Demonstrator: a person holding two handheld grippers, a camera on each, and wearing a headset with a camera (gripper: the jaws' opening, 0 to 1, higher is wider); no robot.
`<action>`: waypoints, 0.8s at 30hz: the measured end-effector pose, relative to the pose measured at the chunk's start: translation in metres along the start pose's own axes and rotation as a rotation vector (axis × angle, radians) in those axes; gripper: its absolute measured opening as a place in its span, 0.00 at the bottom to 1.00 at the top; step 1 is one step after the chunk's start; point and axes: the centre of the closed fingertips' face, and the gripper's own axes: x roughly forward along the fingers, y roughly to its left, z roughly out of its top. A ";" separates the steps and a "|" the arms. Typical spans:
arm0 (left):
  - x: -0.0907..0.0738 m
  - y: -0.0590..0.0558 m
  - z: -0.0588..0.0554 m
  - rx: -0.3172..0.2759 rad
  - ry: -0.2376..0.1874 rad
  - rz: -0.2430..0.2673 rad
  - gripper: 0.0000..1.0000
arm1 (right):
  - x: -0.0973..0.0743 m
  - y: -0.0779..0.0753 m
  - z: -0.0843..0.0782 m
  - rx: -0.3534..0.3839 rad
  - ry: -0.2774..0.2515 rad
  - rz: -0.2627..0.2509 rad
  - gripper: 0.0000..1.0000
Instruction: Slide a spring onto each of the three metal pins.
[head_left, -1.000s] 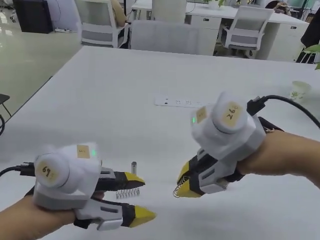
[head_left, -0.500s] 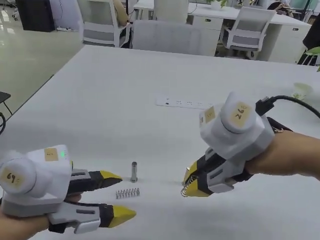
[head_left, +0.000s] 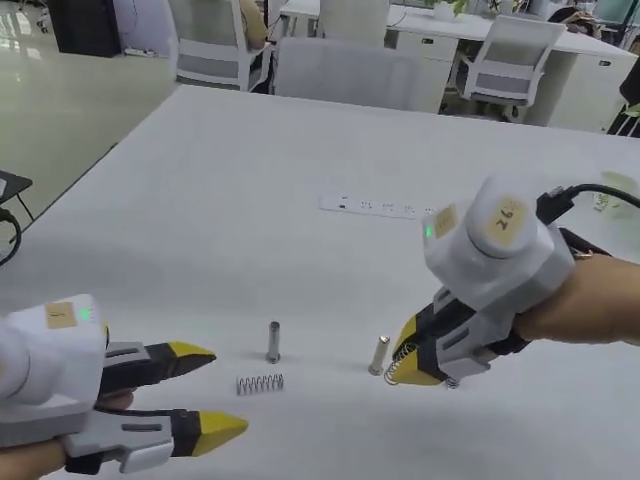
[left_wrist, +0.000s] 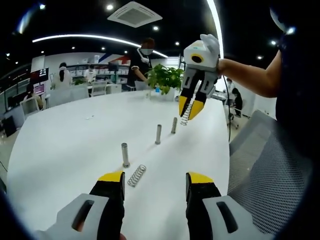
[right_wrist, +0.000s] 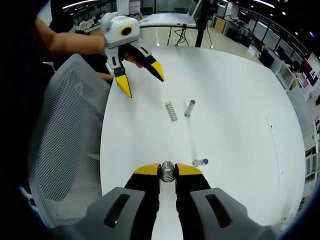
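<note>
The head view looks from above and behind, forward and down across the white rectangular table (head_left: 250, 180). It has the left gripper (head_left: 222, 392) close at its lower left and the right gripper (head_left: 410, 362) at its right.

The left gripper view sits low and close over the table. It faces along the surface, past its own parted jaws, toward the right gripper (left_wrist: 191, 111).

The right gripper view looks steeply down from higher up, past the pinched steel spring (right_wrist: 168, 171) between its jaws, toward the left gripper (right_wrist: 143, 84). These two views face one another.

All three views share the loose coiled steel spring (head_left: 260, 383) (left_wrist: 136, 175) (right_wrist: 171, 111) and the short upright grey metal pin (head_left: 273, 342) (left_wrist: 125, 155) (right_wrist: 190, 108) just beside it.
</note>
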 end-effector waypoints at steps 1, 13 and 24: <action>0.000 0.000 -0.001 -0.001 0.001 0.002 0.43 | -0.001 -0.002 0.000 0.003 0.001 -0.002 0.09; -0.002 0.000 -0.005 -0.015 0.004 0.015 0.43 | -0.003 -0.035 -0.004 0.002 0.026 -0.048 0.09; -0.003 0.002 -0.007 -0.022 0.000 0.026 0.43 | 0.012 -0.055 -0.001 -0.012 0.057 -0.051 0.09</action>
